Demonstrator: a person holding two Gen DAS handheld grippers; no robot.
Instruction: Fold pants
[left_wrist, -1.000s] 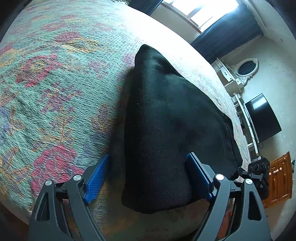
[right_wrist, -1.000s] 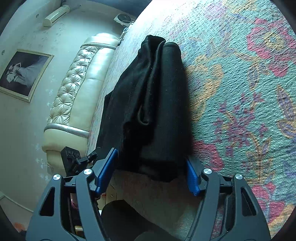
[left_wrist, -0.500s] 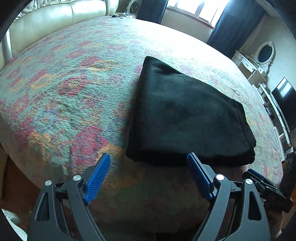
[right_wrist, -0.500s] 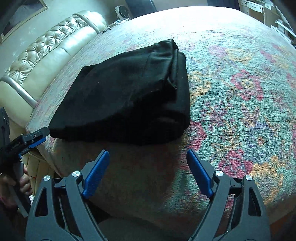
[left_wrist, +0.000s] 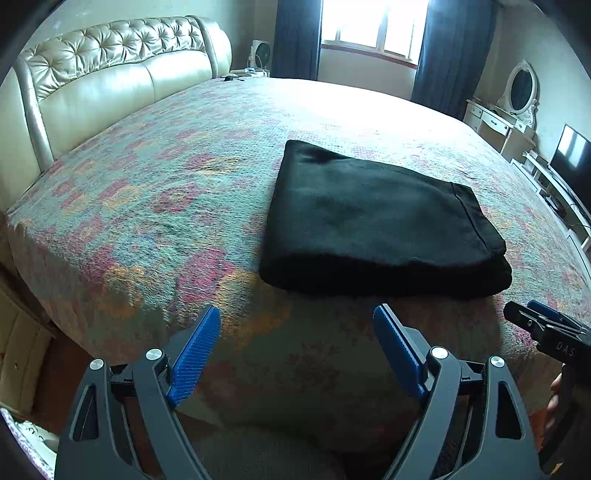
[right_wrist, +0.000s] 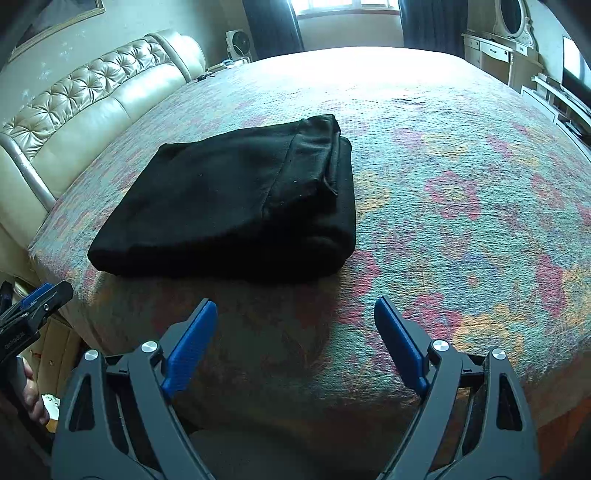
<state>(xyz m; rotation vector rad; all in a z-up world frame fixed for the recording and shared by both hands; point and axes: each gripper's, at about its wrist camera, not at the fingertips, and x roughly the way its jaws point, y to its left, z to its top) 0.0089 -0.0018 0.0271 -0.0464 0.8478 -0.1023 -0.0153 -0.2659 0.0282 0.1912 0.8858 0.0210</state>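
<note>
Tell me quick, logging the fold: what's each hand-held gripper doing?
Left hand-held gripper: open, empty.
Right hand-held gripper: just opened, empty; pants lie folded.

i see the black pants (left_wrist: 373, 221) folded into a thick, roughly square bundle, lying flat on the flowered bedspread (left_wrist: 147, 206) close to its near edge. the fold's rounded side faces me. the hem and waistband layers stack along the bundle's right side, one edge a little rumpled, in my right view (right_wrist: 332, 158).
</note>
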